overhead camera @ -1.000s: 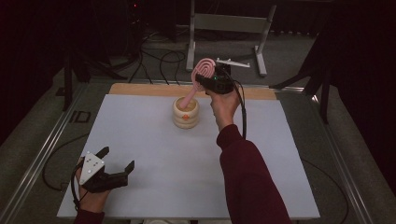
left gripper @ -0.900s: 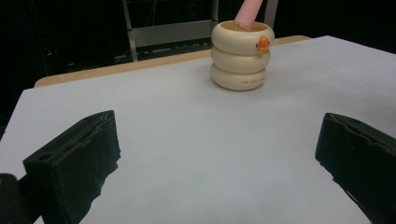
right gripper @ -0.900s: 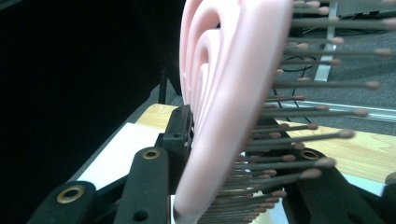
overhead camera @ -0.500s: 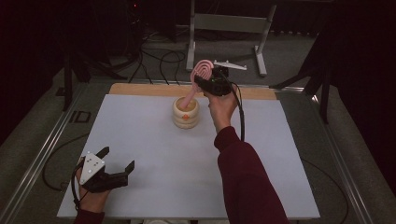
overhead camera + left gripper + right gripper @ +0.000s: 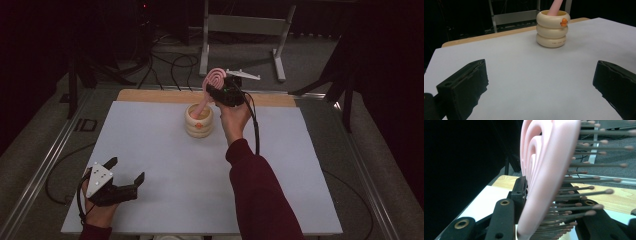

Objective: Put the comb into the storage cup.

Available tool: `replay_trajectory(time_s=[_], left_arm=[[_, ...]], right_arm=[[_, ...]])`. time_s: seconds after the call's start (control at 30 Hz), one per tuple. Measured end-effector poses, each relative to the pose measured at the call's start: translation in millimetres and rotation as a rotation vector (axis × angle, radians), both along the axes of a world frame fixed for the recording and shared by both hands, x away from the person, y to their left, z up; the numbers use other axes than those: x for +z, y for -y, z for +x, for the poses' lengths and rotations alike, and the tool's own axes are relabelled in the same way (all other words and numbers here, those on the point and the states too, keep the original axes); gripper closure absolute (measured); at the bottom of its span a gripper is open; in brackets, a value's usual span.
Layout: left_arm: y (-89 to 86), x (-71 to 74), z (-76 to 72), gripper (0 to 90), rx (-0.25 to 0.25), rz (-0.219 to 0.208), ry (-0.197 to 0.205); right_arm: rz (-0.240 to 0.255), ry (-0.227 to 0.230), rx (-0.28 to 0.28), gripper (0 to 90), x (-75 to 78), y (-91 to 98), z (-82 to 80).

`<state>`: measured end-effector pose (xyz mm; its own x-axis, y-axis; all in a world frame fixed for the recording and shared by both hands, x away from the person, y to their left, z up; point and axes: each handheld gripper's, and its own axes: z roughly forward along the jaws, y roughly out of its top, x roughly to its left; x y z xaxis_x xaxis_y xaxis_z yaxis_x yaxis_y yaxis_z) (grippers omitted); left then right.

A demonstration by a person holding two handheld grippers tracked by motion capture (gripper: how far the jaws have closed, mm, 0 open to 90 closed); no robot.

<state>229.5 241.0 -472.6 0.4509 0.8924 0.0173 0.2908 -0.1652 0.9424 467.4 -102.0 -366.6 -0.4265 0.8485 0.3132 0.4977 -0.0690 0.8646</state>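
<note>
The right gripper (image 5: 223,91) has its fingers clenched on the head of a pink hairbrush (image 5: 215,80), whose handle slants down into the cream ringed cup (image 5: 199,120) at the far middle of the bench (image 5: 310,165). Gripping the broad head gives a firm hold and leaves the thin handle free to slide into the cup's mouth; in the right gripper view the bristles (image 5: 584,192) stick out past the fingers. The left gripper (image 5: 122,177) rests near the front left corner, fingers released and holding nothing, out of the way. Compared with a second ago, the brush and the right hand sit almost unchanged, and the left gripper has stayed put.
</note>
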Motion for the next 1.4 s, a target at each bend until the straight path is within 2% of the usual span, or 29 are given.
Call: replay_trajectory(time_s=[0.8,1.4], left_arm=[[0.5,-0.4,0.0,0.3,-0.003,0.003,0.001],[0.4,-0.4,0.0,0.3,-0.003,-0.003,0.001]], right_arm=[[-0.005,-0.037,-0.012,64.0,-20.0,-9.1,5.2],[-0.049,-0.067,-0.013,64.0,-32.7,-20.2,10.5]])
